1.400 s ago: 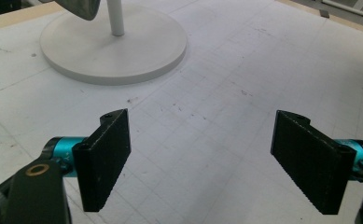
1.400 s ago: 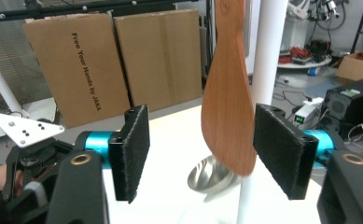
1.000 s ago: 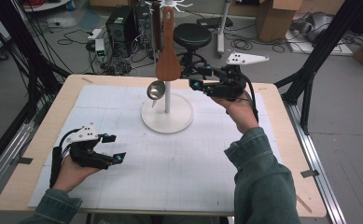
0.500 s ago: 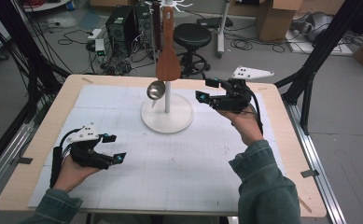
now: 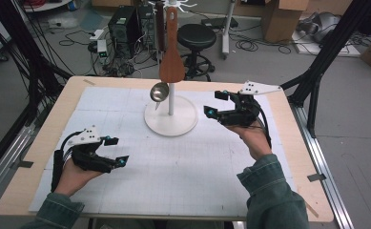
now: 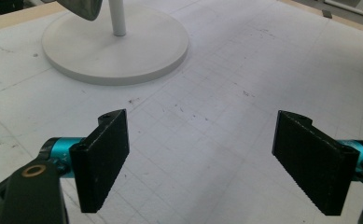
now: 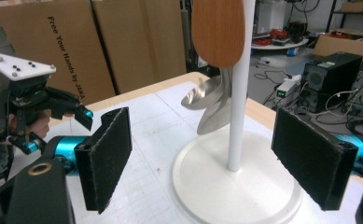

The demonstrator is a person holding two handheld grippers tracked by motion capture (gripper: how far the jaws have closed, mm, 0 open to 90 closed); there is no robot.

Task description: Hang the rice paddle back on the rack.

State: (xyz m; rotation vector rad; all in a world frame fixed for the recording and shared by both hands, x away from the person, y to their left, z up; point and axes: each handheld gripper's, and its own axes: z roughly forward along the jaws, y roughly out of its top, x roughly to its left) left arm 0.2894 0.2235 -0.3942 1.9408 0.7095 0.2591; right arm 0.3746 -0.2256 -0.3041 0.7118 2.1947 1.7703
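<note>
the white stand [image 5: 170, 121] sits at the far middle of the tabletop [image 5: 40, 143], a round base with a thin upright pole [image 5: 171, 98]. from its top hang a wooden spatula [image 5: 171, 59] and, lower and to the left of the pole, a metal ladle [image 5: 159, 91]; in the high view the ladle's bowl hangs clear above the stand's base.

the right hand-held gripper [image 5: 219, 102] is held to the right of the stand, near its base, pointing at the pole. its jaws stand wide apart with nothing between them, and they have just been opening. the left hand-held gripper [image 5: 116, 150] lies well apart from the stand, toward the near left of the tabletop, also released and empty.

the right gripper view looks level at the stand and gives what the high view cannot: the spatula's blade [image 7: 218, 30] hangs in front of the pole, and the ladle's shiny bowl [image 7: 212, 105] hangs just behind and left of the pole, well above the base [image 7: 237, 186]. the pole [image 7: 239, 84] falls between the two black pads [image 7: 107, 156] in the picture but stands farther off, untouched. the left hand-held gripper [image 7: 72, 112] shows in the distance beyond the stand.

the left gripper view looks down over the gridded white mat [image 6: 207, 116], with the stand's base [image 6: 116, 46] at upper left, the foot of the pole [image 6: 117, 18] and the bottom edge of the ladle [image 6: 81, 7]. its pads [image 6: 102, 156] are spread over bare mat.
</note>
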